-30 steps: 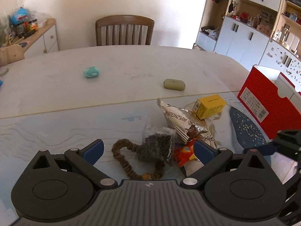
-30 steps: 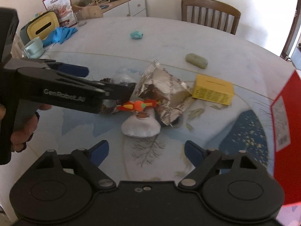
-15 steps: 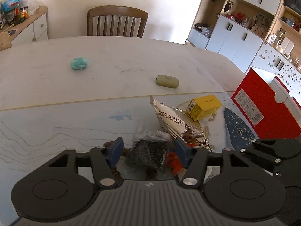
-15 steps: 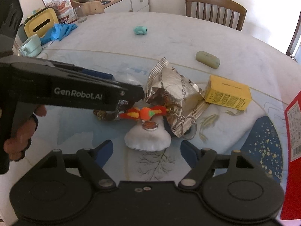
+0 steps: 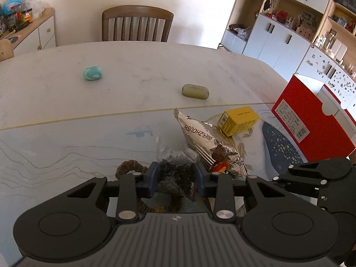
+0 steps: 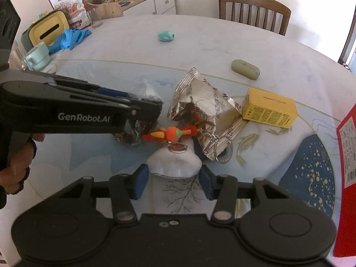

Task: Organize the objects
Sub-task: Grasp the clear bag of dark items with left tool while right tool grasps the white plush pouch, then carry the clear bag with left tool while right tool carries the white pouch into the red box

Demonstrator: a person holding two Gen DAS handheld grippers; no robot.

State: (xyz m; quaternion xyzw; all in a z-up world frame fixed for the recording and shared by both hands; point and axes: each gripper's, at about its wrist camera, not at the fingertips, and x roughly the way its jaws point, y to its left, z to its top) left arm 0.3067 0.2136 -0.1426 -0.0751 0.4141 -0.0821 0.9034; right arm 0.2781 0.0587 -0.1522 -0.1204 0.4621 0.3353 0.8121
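Note:
My left gripper (image 5: 176, 178) is shut on a clear bag of dark bits (image 5: 175, 173), which also shows in the right wrist view (image 6: 148, 102) with the left gripper (image 6: 153, 115) clamped on it. My right gripper (image 6: 172, 181) has its blue pads on either side of a white pouch (image 6: 173, 163); they are close to its sides, contact unclear. An orange and red keychain toy (image 6: 172, 133) lies on the pouch. A silver foil snack bag (image 6: 200, 111), a yellow box (image 6: 269, 110) and a brown coiled band (image 5: 129, 166) lie nearby.
A red box (image 5: 311, 120) stands at the right. A green soap bar (image 5: 195, 91) and a teal object (image 5: 92, 73) lie farther back. A cup (image 6: 36, 59), blue gloves (image 6: 71, 37) and a yellow bin (image 6: 47, 31) are at the far left. A chair (image 5: 135, 23) stands behind the table.
My left gripper closed from wide open onto the clear bag of dark bits. My right gripper moved forward and narrowed around the white pouch.

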